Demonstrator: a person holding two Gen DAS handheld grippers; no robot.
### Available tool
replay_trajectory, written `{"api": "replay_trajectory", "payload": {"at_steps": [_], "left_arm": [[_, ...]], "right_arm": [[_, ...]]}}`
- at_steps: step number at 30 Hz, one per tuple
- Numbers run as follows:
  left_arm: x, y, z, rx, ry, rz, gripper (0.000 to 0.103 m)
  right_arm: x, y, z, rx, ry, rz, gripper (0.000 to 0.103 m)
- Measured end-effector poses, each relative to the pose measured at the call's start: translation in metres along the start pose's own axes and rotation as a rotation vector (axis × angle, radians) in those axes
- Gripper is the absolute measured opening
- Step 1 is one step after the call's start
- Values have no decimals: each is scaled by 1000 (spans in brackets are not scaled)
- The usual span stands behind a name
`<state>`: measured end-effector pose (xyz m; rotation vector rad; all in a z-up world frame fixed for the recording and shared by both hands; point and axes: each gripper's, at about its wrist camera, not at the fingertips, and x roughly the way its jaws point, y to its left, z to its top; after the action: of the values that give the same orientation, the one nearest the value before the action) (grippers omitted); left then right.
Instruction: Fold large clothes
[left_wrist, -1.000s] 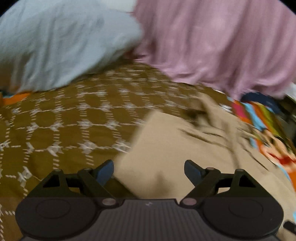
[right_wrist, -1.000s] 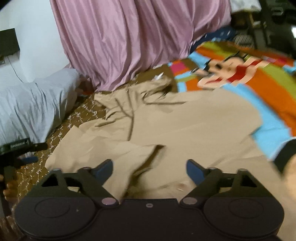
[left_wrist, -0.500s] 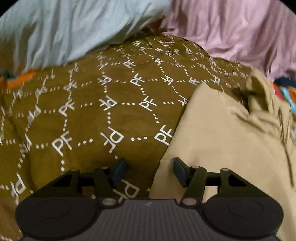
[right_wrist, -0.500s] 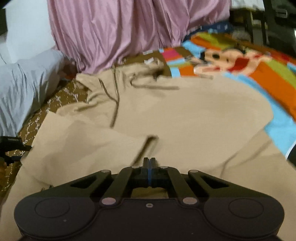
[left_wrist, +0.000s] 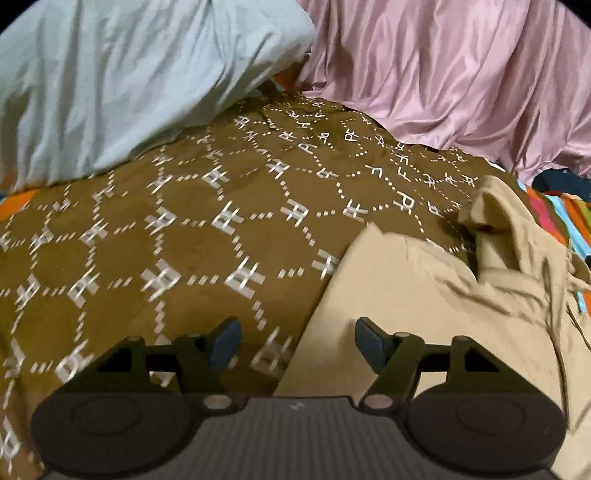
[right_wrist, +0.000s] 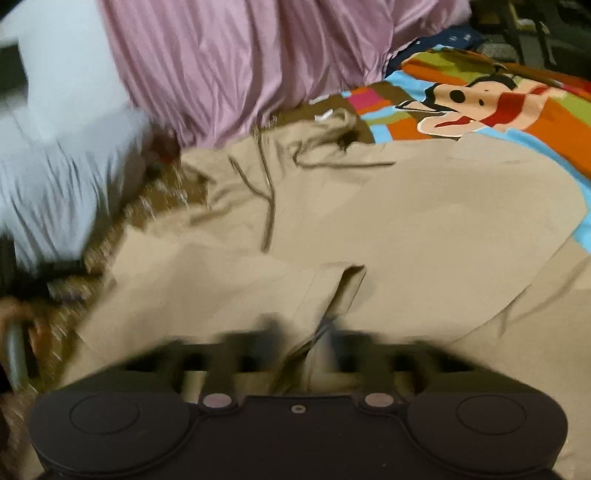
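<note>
A large tan hoodie (right_wrist: 406, 221) lies spread on the bed, its drawstrings (right_wrist: 269, 206) trailing near the hood. My right gripper (right_wrist: 314, 347) is blurred by motion. Its jaws are together, and a fold of the hoodie's sleeve (right_wrist: 340, 288) runs up into the tips. In the left wrist view the hoodie's left edge (left_wrist: 369, 295) lies on the brown patterned blanket (left_wrist: 184, 240). My left gripper (left_wrist: 295, 339) hovers low over that edge with its jaws opening. The cloth's border lies below the gap, and no pad touches it.
A pale blue pillow (left_wrist: 129, 74) and a pink curtain (left_wrist: 461, 74) close off the far side. A bright cartoon bedspread (right_wrist: 498, 99) lies to the right of the hoodie. A person's hand (right_wrist: 16, 317) shows at the left edge of the right wrist view.
My right gripper went from wide open to shut at the sleeve fold. My left gripper slid lower along the hoodie's left edge; its jaws narrowed, then widened again.
</note>
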<state>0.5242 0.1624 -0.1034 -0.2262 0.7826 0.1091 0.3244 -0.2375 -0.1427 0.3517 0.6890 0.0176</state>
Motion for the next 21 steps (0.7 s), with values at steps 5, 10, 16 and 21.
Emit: {"api": "replay_trajectory", "payload": {"at_steps": [5, 10, 16, 21], "left_arm": [[29, -12, 21, -64, -9, -10, 73], [64, -19, 18, -20, 55, 104, 68], [32, -8, 13, -54, 63, 75, 68], [-37, 9, -9, -78, 28, 3, 84]], "right_arm": [[-3, 2, -9, -48, -18, -24, 0], [4, 1, -18, -56, -14, -35, 0], [5, -2, -18, -43, -16, -25, 2], [-15, -4, -14, -24, -33, -1, 20]]}}
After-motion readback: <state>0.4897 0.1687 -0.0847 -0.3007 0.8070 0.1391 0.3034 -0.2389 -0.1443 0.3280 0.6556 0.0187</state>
